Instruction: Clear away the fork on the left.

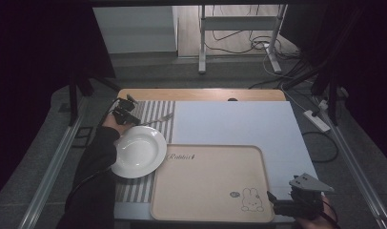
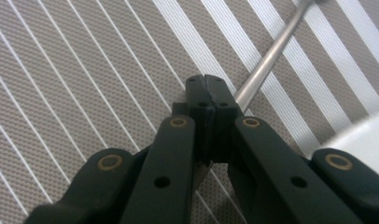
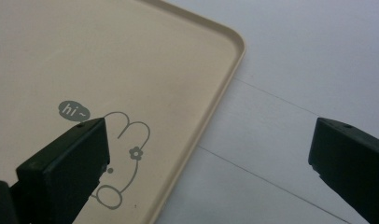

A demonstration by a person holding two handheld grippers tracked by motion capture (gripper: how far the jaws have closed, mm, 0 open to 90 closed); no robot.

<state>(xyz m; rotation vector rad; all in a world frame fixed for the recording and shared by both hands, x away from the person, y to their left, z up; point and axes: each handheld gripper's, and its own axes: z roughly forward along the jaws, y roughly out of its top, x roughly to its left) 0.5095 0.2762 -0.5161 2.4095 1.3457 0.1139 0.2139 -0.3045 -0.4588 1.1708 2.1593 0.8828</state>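
Beige tray (image 1: 208, 183) as landmark, set on the table (image 1: 239, 121). Left of it, partly over its corner, I see the white plate (image 1: 138, 151). My right gripper (image 1: 272, 198) straddles the tray's right rim, jaws spread wide. Beyond the plate, my left gripper (image 1: 129, 117) is clenched on the fork (image 1: 156, 120) handle, over the striped mat (image 1: 151, 112).

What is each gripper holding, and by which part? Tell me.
The left gripper is shut on the fork, at its handle end. The right gripper is open, empty, over the tray's corner.

Fork (image 2: 267, 58) handle end hidden behind left tongs (image 2: 207, 84) (tines cut off at top edge).
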